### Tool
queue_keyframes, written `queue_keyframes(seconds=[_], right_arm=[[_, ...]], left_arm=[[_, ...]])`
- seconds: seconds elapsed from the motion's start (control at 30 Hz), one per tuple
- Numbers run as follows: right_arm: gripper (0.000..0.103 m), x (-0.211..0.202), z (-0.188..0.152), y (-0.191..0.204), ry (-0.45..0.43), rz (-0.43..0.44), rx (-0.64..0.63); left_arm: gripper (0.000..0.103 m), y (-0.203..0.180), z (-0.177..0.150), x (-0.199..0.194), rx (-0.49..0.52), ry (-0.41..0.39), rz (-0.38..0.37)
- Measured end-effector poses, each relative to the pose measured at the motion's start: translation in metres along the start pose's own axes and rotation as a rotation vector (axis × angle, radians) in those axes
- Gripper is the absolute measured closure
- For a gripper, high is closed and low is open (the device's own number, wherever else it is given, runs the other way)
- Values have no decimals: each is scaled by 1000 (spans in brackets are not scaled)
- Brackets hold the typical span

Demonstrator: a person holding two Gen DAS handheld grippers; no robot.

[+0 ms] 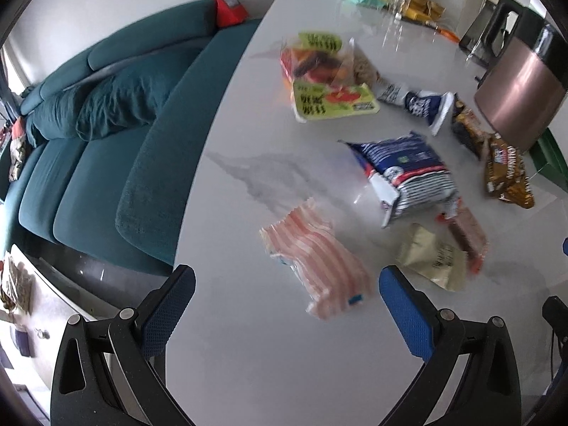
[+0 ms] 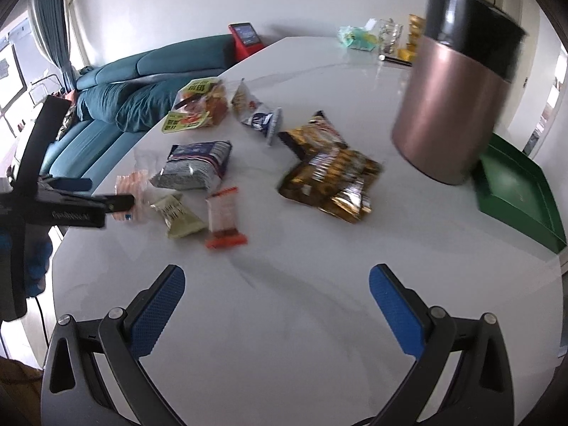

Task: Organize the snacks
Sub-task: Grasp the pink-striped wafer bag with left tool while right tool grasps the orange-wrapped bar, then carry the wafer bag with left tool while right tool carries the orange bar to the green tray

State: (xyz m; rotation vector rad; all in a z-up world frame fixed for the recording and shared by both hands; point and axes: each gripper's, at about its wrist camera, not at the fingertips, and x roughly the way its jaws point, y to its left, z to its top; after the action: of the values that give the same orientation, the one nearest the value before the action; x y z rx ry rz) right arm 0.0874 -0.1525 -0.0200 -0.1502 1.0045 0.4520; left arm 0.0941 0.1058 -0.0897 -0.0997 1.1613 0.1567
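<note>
From the left wrist camera I see my left gripper (image 1: 287,294) spread wide with nothing between its blue pads, hovering over the near edge of the white table (image 1: 248,355). Just ahead of it lies a pink-striped snack packet (image 1: 316,262), the closest target. To its right sit a beige sachet (image 1: 431,257) and a red-edged wafer bar (image 1: 467,236), touching or nearly so. Beyond them is a blue-and-white striped bag (image 1: 404,174), then a green-labelled tray pack (image 1: 330,74), a small navy packet (image 1: 422,104) and two brown-gold bags (image 1: 506,172) beside the copper canister (image 1: 522,96). A teal sofa (image 1: 106,124) runs along the table's left side.

From the right wrist camera, my right gripper (image 2: 277,305) is likewise wide open and empty, over bare tabletop. The wafer bar (image 2: 223,213) and the beige sachet (image 2: 177,213) are nearest, the brown-gold bags (image 2: 330,177) a little farther on. The green tray (image 2: 522,191) stands at the right, partly behind the canister (image 2: 458,88); what I can see of its inside holds nothing. My left gripper's (image 2: 117,202) tip shows over the pink packet (image 2: 133,181).

I judge the sorting hardly begun: every snack I can see lies loose on the table, none gathered, presumably meant for the tray.
</note>
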Motion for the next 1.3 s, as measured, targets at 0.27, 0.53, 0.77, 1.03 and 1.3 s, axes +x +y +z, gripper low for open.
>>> queue_keyframes(seconds=[0.27, 0.53, 0.77, 1.03, 1.3], right_arm=[[0, 37, 26, 12, 20, 32, 23], [1, 66, 38, 24, 69, 50, -19], [30, 81, 38, 31, 112, 51, -75], [91, 82, 36, 35, 114, 44, -133], [103, 78, 32, 36, 100, 39, -145]], left_arm=[[1, 0, 9, 19, 26, 43, -7], [1, -8, 12, 19, 56, 39, -12], [1, -14, 13, 20, 63, 38, -15], [12, -22, 7, 15, 75, 3, -23], [64, -28, 4, 5, 85, -54, -42]])
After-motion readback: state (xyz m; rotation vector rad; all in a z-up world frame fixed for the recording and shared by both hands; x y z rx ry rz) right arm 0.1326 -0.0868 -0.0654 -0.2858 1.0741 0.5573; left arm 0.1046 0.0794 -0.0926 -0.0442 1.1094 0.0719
